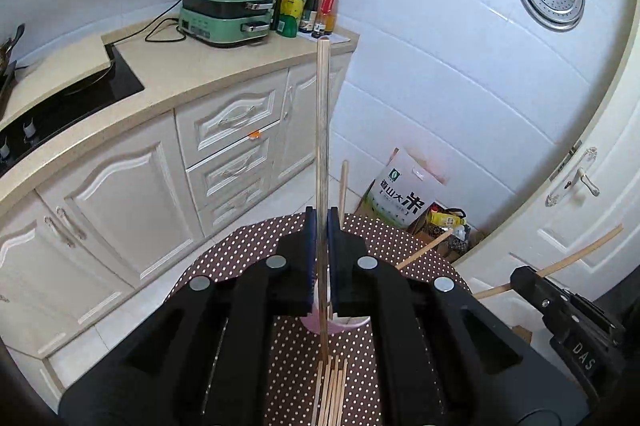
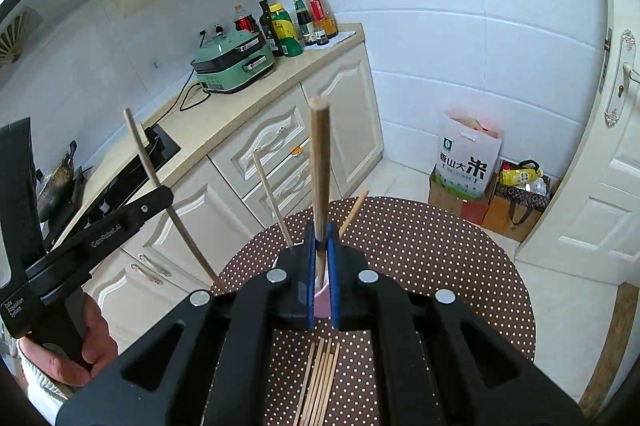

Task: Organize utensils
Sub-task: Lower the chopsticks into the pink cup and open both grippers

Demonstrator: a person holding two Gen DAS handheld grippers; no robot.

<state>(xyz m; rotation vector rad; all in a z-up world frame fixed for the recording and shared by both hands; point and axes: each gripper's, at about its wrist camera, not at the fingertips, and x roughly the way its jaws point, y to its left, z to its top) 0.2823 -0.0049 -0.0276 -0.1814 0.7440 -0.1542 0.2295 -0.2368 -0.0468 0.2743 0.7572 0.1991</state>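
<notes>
My left gripper [image 1: 321,226] is shut on a long wooden chopstick [image 1: 322,130] that stands upright over the dotted table. My right gripper [image 2: 321,242] is shut on another wooden chopstick [image 2: 319,162], also upright. A pink holder [image 2: 322,300] sits just behind the right gripper's blue pads, with two chopsticks [image 2: 272,198] leaning out of it; the holder also shows in the left wrist view [image 1: 332,324]. Several loose chopsticks [image 1: 331,390] lie on the brown dotted tablecloth [image 1: 248,250] below the grippers. The left gripper appears at the left of the right wrist view [image 2: 156,198] holding its chopstick.
A cream counter [image 1: 208,66] with a green cooker [image 1: 224,12] and sauce bottles [image 1: 308,6] stands behind the table. A rice bag [image 2: 468,154] and boxes sit on the floor by the white door [image 2: 600,166]. A black hob [image 1: 80,94] is on the left.
</notes>
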